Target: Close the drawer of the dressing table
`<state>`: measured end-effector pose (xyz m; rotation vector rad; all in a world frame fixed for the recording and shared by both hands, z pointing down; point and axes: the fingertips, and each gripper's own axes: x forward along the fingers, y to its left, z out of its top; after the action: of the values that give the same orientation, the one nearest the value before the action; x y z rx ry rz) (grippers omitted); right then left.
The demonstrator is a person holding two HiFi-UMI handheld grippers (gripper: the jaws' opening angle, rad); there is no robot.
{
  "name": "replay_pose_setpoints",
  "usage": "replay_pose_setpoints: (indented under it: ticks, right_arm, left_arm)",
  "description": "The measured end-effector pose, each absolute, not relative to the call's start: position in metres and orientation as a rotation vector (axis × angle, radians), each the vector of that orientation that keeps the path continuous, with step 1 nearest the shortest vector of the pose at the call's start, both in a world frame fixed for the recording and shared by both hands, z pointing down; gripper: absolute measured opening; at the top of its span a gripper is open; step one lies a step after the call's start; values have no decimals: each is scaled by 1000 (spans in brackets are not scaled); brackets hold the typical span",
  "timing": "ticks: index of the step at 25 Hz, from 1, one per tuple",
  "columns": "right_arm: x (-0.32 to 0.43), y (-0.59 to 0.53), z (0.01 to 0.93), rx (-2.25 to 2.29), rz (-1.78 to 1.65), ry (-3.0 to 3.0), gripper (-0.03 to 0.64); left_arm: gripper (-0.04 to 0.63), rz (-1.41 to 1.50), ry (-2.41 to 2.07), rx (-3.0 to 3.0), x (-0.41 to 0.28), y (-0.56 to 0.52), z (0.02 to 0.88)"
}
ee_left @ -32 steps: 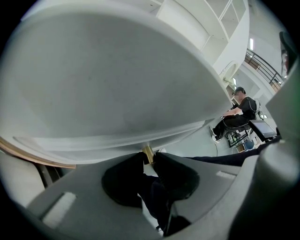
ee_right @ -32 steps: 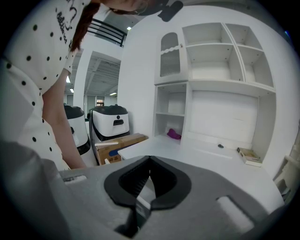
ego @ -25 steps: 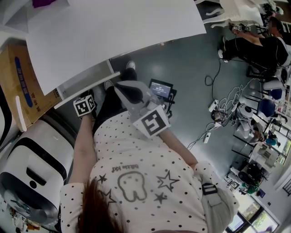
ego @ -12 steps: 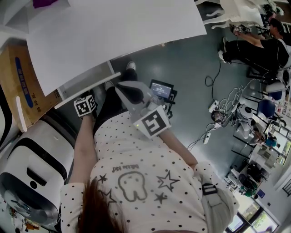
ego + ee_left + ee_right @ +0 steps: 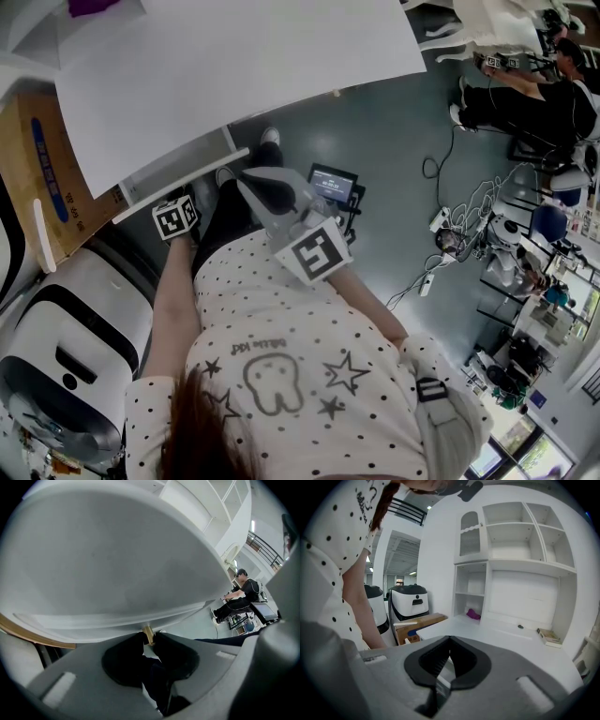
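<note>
**Step in hand:** the grip is made and the closing push is not yet done.

The drawer (image 5: 180, 169) stands pulled out from under the front edge of the dressing table (image 5: 234, 66), toward that edge's left end in the head view. The left gripper (image 5: 149, 642) is clamped on the small brass knob (image 5: 147, 632) of the drawer front (image 5: 117, 564), with one pad on each side of the knob's stem. The right gripper (image 5: 449, 640) is held in front of the table's front edge, clear of the drawer. Its jaws are together with nothing between them.

**Next move, as judged:** drive the left gripper straight toward the table, in line with the drawer's run, until the drawer front seats under the front edge. Keep the push square, because a skewed push may bind the drawer.
</note>
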<state>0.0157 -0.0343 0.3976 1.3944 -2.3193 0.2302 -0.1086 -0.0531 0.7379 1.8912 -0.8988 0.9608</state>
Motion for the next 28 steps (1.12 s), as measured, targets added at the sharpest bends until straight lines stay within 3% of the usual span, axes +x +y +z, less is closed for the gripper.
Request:
replay_pose_setpoints:
  ticks: [28]
  right_arm:
    - [27,-54,388,1229,164,-2425,2]
  left_arm:
    - [77,912,-1002,1788,-111,-55,740]
